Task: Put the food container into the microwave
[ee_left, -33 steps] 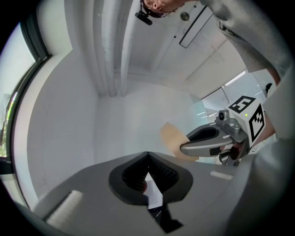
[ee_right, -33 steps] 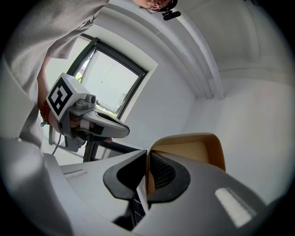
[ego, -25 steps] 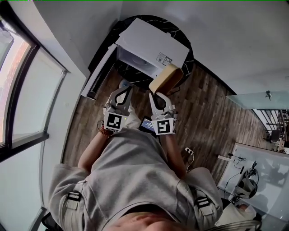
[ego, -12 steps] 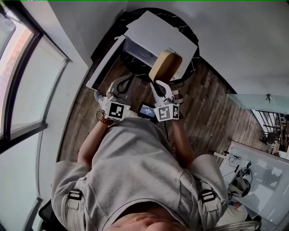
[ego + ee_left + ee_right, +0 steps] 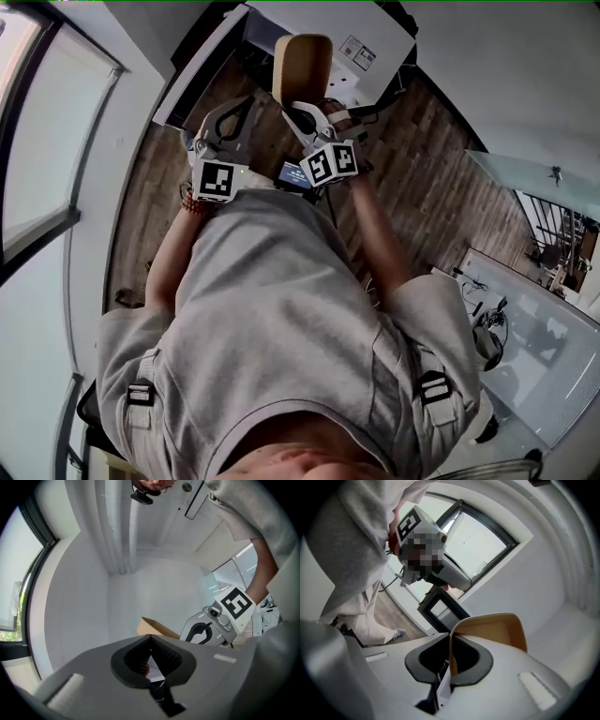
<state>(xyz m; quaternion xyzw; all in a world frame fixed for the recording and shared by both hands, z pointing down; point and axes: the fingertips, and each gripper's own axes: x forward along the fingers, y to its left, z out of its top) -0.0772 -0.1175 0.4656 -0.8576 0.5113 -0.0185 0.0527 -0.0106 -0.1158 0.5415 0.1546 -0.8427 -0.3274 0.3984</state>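
Both units have shifted up toward 12 o'clock in the head view since 0.5 s ago; the microwave (image 5: 375, 28) has gone from upper mid-frame to the top edge, partly cut off

Grip state: right hand-held gripper (image 5: 450, 643) has its jaws clamped on one wall of the tan food container (image 5: 499, 626), pinching the rim edge-on. The container is carried in the air and its interior faces the gripper camera

In the head view the food container sits at 12 o'clock from the right hand-held gripper and overlaps the microwave's open front. Can't tell from here whether it's inside the cavity or just ahead of it

The microwave door (image 5: 200, 64) is swung open, running from the body toward 8 o'clock

The left hand-held gripper (image 5: 150, 638) has its jaws closed tip to tip with nothing gripped. It sits just beside the right one, at its 9 o'clock in the head view. Its own view catches a corner of the food container just above its jaw tips, with the right hand-held gripper at 3 o'clock

A small lit screen (image 5: 292, 175) shows between the rear ends of the two grippers, at the person's waist

A wood floor (image 5: 422, 187) lies below, at 3 o'clock of the arms
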